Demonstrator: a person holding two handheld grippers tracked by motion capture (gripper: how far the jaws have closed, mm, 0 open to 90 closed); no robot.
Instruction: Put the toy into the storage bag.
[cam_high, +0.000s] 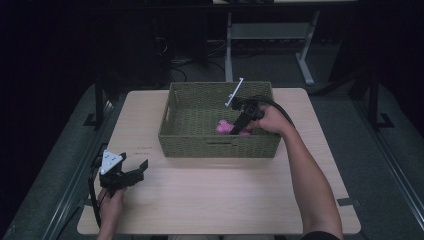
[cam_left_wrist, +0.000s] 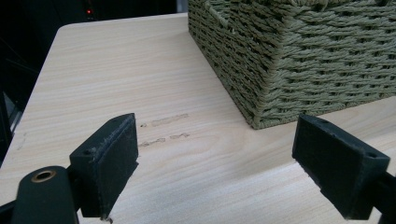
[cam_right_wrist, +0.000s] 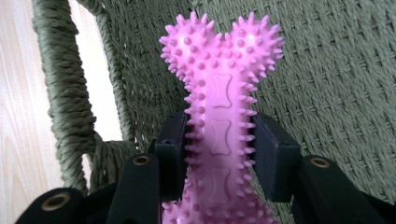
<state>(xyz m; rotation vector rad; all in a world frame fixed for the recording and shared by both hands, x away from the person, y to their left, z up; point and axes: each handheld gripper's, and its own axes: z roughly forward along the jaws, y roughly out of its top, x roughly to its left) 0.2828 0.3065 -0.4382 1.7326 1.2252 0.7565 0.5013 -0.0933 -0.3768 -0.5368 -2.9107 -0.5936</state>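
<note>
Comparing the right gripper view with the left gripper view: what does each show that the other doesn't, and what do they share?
Right gripper view alone: the right gripper shut on the shaft of a pink spiky bone-shaped chew toy, inside the basket beside a handle opening.

Left gripper view alone: the left gripper, jaws open with nothing between them, over the wooden table with faint marks on it, facing the basket's outer corner.

Both: the green woven basket and light wood tabletop.

Pink bone toy (cam_right_wrist: 219, 116): glossy, spiked rubbery plastic. Basket (cam_high: 220, 145): rough, matt woven cord. Tabletop (cam_high: 220, 200): smooth, pale wood-grain laminate.
</note>
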